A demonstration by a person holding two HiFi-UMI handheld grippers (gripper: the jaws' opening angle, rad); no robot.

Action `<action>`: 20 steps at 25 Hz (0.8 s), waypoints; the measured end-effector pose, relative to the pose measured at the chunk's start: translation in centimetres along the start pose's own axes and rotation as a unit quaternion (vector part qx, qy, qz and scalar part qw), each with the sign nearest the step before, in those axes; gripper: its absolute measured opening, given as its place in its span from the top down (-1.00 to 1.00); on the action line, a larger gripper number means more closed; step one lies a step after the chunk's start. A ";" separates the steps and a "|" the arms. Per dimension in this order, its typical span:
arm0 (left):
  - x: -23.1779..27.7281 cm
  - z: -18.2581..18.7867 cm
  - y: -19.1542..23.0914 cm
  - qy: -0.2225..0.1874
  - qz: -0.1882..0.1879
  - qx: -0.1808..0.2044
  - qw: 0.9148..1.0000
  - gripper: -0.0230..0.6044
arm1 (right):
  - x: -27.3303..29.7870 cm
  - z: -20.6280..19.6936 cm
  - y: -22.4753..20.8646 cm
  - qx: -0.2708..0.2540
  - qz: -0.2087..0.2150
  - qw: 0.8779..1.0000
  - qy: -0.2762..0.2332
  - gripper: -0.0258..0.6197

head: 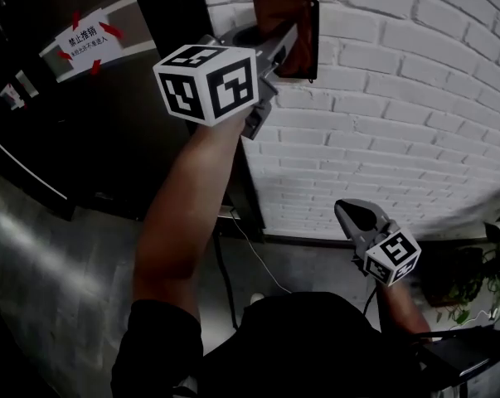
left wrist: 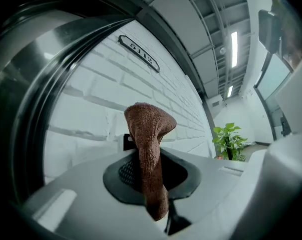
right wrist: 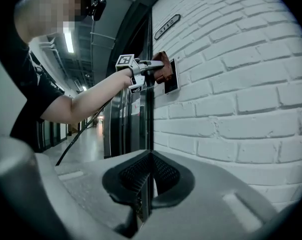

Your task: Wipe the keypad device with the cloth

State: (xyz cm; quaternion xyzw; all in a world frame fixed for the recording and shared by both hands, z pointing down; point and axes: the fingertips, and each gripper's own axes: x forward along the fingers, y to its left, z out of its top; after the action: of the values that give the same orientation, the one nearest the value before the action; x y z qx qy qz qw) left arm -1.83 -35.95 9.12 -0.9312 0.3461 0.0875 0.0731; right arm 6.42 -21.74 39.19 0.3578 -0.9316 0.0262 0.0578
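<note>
A dark keypad device (head: 313,33) hangs on the white brick wall. My left gripper (head: 284,46) is raised to it, shut on a brown cloth (head: 279,8) that is pressed over the device's left part. In the left gripper view the cloth (left wrist: 148,144) stands up between the jaws and hides nearly all of the keypad device (left wrist: 126,142). In the right gripper view the keypad device (right wrist: 172,77) and cloth (right wrist: 160,67) show far up the wall. My right gripper (head: 355,216) hangs low by the wall, shut on nothing, its jaws (right wrist: 149,178) closed together.
A black door frame (head: 179,15) runs just left of the device, beside a dark door bearing a taped paper sign (head: 84,40). A room-number plate (left wrist: 138,53) is fixed higher on the wall. A potted plant (head: 492,265) stands at the lower right. A cable (head: 226,282) trails over the floor.
</note>
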 end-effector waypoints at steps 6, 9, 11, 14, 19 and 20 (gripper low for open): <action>0.9 -0.5 0.3 0.015 0.014 0.023 1.000 0.73 | 0.4 0.4 -0.5 -0.011 0.003 1.000 -0.017 0.95; 1.0 -1.1 0.5 0.023 0.012 0.019 0.999 0.73 | 0.4 0.2 -0.3 -0.007 0.003 1.000 -0.019 0.95; 1.0 -1.3 0.5 0.028 0.006 0.016 0.999 0.73 | 0.5 0.2 -0.1 0.002 0.004 1.000 -0.026 0.95; 1.1 -1.8 0.3 0.037 -0.001 0.017 0.999 0.73 | 0.4 -0.4 -0.3 0.006 -0.006 1.000 -0.018 0.95; 1.0 -3.2 0.2 0.055 -0.011 0.011 0.998 0.73 | 0.4 -0.9 -0.1 0.012 -0.010 1.000 -0.012 0.95; 0.9 -3.5 0.2 0.059 -0.012 0.007 0.998 0.73 | 0.5 -0.9 0.0 0.015 -0.008 1.000 -0.016 0.95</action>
State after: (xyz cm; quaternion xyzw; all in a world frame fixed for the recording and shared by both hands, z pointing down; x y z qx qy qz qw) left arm -0.87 -37.31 12.34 -0.9384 0.3391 0.0288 0.0605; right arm 6.18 -21.98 40.16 0.3669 -0.9289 0.0344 0.0378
